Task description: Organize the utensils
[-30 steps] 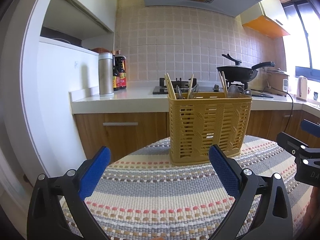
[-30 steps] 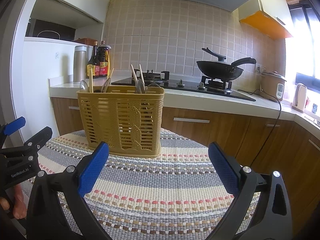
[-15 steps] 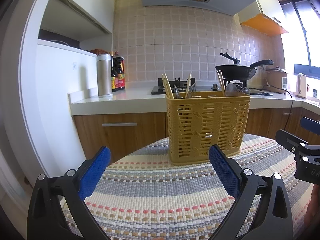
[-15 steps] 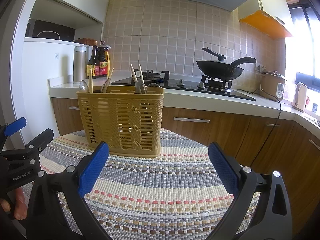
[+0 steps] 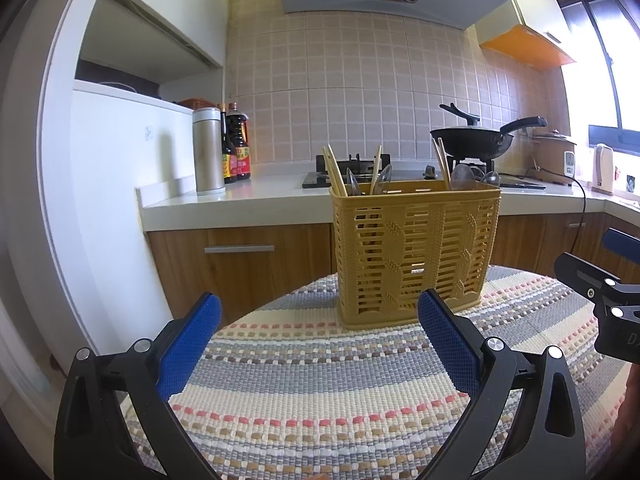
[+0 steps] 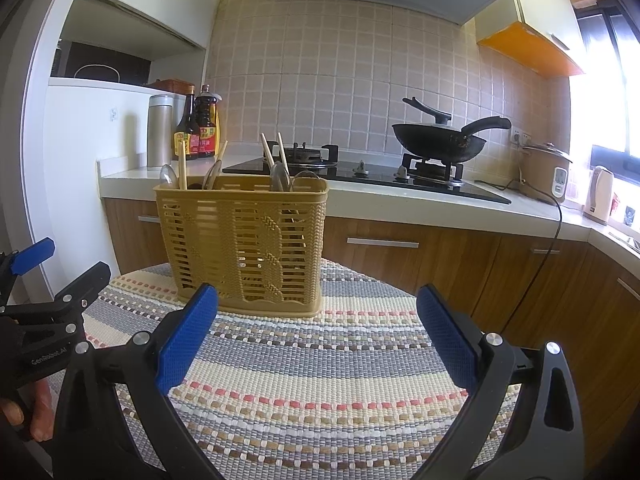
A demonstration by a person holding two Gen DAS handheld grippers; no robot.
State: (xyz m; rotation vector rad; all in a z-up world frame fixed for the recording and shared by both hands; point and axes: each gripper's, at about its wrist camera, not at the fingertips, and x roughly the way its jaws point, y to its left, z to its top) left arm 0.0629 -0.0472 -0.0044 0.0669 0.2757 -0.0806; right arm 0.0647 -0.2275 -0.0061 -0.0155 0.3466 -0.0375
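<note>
Both grippers, left gripper point(image 5: 320, 332) and right gripper point(image 6: 318, 328), gape empty before the yellow utensil basket point(image 5: 414, 256); only the right view shows a rice cooker's cord point(image 6: 548, 240) lower right.

The basket point(image 5: 416, 256) stands on the mat point(image 5: 340, 380) covering the surface, toward its far edge. Chopsticks point(image 5: 334, 170) and spoons point(image 5: 462, 178) stand upright in the basket. Both tools hover at the near edge, left tool point(image 5: 318, 346) left of right tool point(image 6: 316, 344). Behind the surface runs a counter point(image 6: 400, 200) carrying bottles point(image 6: 198, 128) at its left end and a wok point(image 6: 440, 142) on the stove point(image 6: 360, 174).
</note>
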